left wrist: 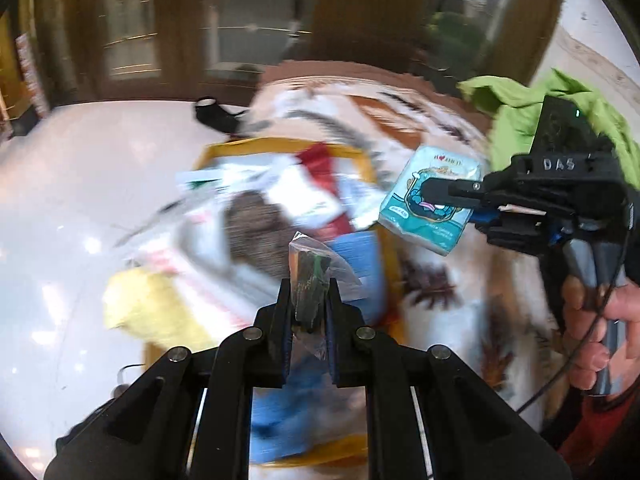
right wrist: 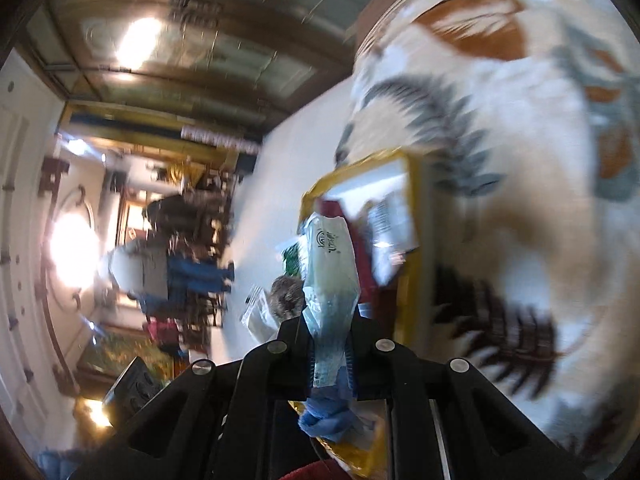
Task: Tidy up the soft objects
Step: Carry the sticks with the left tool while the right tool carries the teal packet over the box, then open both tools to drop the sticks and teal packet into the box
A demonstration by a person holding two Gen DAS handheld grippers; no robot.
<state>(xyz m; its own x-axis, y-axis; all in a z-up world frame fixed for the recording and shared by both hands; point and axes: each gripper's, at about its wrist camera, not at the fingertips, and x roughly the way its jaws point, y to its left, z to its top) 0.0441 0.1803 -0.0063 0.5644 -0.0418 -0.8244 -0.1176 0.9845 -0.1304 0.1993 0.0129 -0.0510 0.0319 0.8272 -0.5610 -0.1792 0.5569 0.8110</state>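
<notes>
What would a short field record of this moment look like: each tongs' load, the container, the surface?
left tongs: shut on a small clear plastic bag with dark contents
right tongs: shut on a teal tissue pack, held in the air
container: yellow-rimmed box crowded with packets and soft items
surface: leaf-patterned blanket
also on blanket: green cloth, far side
image quality: motion blur; box contents not identifiable

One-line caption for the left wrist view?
Left tongs grip a clear plastic bag over a yellow-rimmed box; right tongs hold a teal tissue pack.
</notes>
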